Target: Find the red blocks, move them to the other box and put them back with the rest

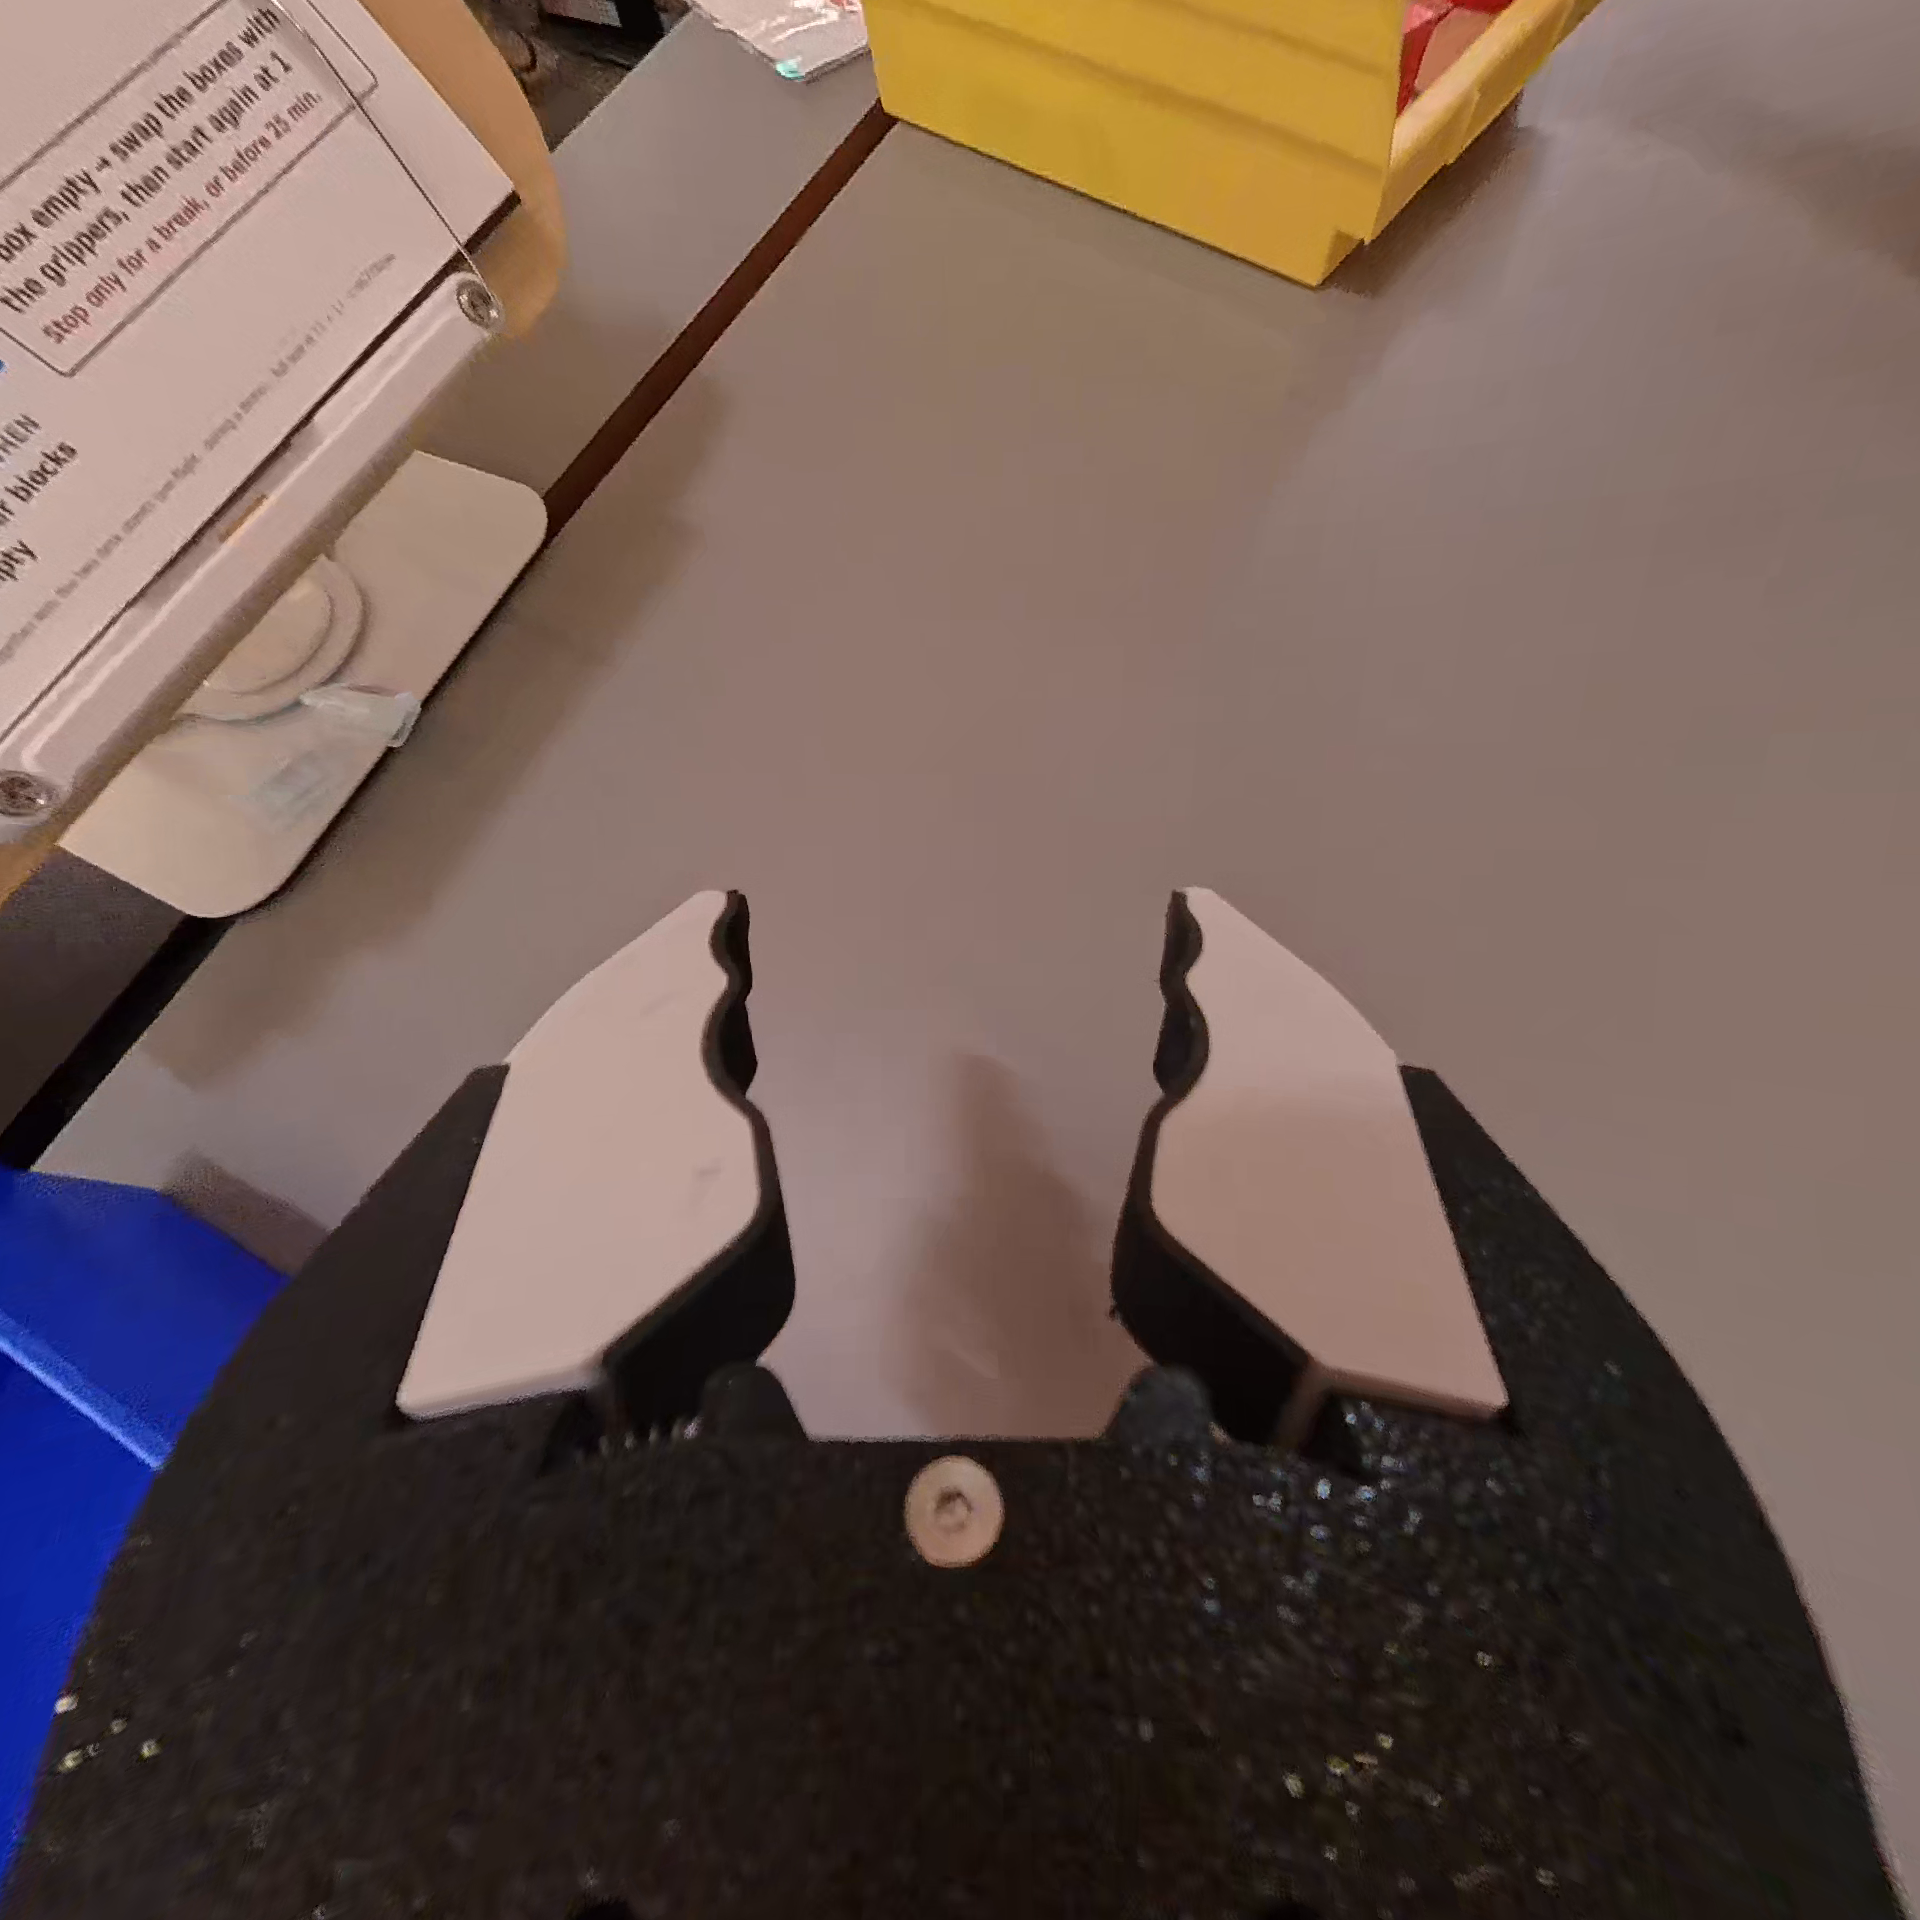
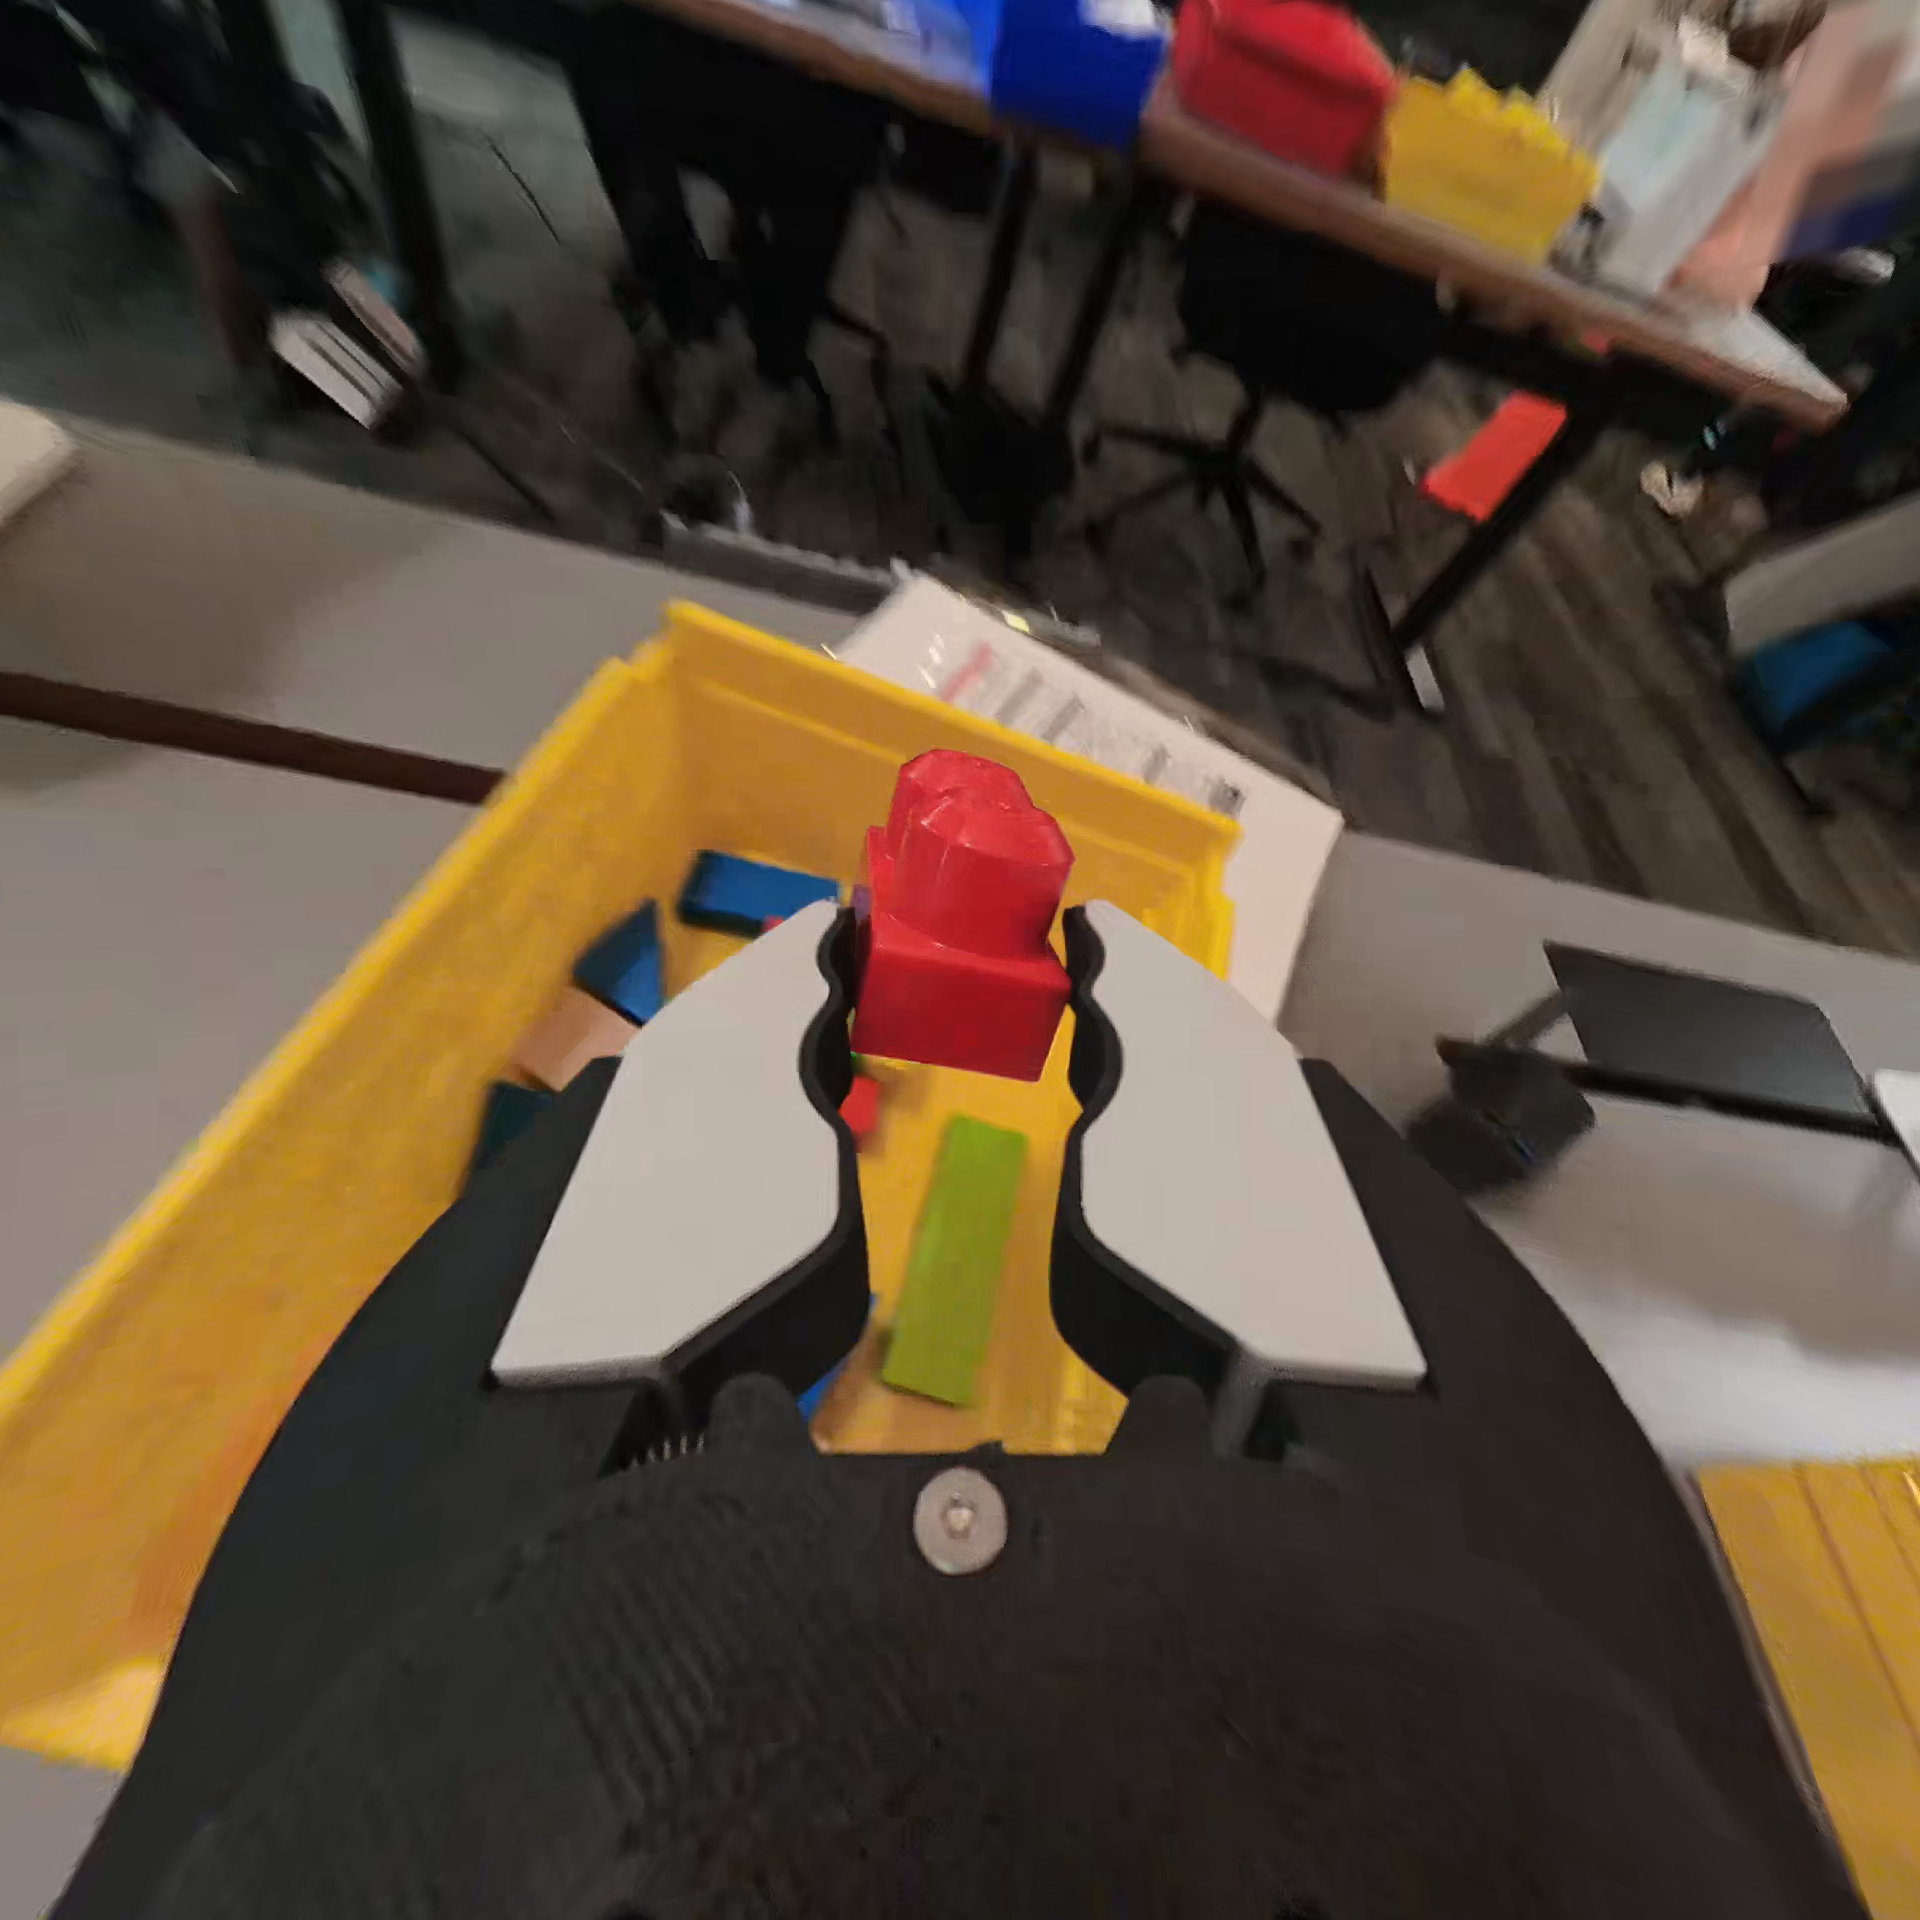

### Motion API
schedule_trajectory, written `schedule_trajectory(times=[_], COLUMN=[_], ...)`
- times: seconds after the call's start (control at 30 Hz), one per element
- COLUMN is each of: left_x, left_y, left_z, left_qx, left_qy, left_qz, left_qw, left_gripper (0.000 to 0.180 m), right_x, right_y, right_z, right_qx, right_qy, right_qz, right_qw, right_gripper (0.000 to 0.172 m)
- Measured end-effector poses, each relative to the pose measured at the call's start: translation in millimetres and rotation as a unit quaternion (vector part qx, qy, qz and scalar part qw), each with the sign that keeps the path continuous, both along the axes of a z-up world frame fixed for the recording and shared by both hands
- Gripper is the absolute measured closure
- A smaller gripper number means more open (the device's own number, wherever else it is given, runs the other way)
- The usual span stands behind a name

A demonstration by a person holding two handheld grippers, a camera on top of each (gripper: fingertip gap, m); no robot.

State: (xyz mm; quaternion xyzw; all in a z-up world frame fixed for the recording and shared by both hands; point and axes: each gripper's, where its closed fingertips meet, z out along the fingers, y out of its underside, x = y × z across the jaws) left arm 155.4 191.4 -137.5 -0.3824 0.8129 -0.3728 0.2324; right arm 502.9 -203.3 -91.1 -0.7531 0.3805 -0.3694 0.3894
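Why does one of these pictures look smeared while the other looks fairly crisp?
Right wrist view: the yellow box and background tables streak with motion blur, while the red block between the right hand-held gripper fingers stays sharp. Left wrist view: mostly crisp grey table, soft shadows, and wide-angle bending at the edges.

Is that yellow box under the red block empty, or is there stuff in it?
Not empty. Below the red block, the yellow box holds a green block, blue blocks and a tan one.
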Motion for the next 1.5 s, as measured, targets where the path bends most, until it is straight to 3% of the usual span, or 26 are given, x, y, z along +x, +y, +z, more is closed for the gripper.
schedule_trajectory(times=[0.1, 0.3, 0.37, 0.53, 0.73, 1.07, 1.3, 1.5], left_x=[-8.5, -14.4, -13.9, -11.0, 6.7, 70.2, 134.9, 198.1], left_y=[-9.3, -25.3, -28.7, -36.5, -59.1, -151.2, -230.1, -271.3], left_z=[-15.9, -37.1, -40.7, -45.6, -44.6, -20.0, 16.1, 18.7], left_qx=[0.007, -0.013, -0.026, -0.030, -0.045, -0.106, -0.170, -0.134], left_qy=[0.004, 0.025, 0.034, 0.041, 0.042, 0.045, 0.083, 0.130], left_qz=[0.006, 0.004, 0.009, 0.007, -0.001, -0.048, -0.035, 0.044], left_qw=[1.000, 1.000, 0.999, 0.999, 0.998, 0.992, 0.981, 0.981], left_gripper=[0.107, 0.109, 0.108, 0.108, 0.108, 0.106, 0.098, 0.095], right_x=[24.1, 40.5, 41.7, 23.6, -38.6, -192.4, -221.2, -223.9], right_y=[-25.2, -23.1, -26.1, -26.5, -45.4, -68.2, -88.0, -111.9], right_z=[-28.7, -61.8, -63.9, -46.9, -7.2, 12.7, 2.4, -5.2], right_qx=[-0.046, -0.102, -0.115, -0.072, 0.031, 0.157, 0.134, 0.102], right_qy=[0.032, 0.086, 0.080, 0.068, 0.027, -0.085, -0.120, -0.119], right_qz=[-0.031, -0.023, -0.027, -0.005, 0.015, 0.028, -0.005, -0.047], right_qw=[0.998, 0.991, 0.990, 0.995, 0.999, 0.983, 0.984, 0.987], right_gripper=[0.133, 0.132, 0.123, 0.109, 0.110, 0.119, 0.118, 0.107])
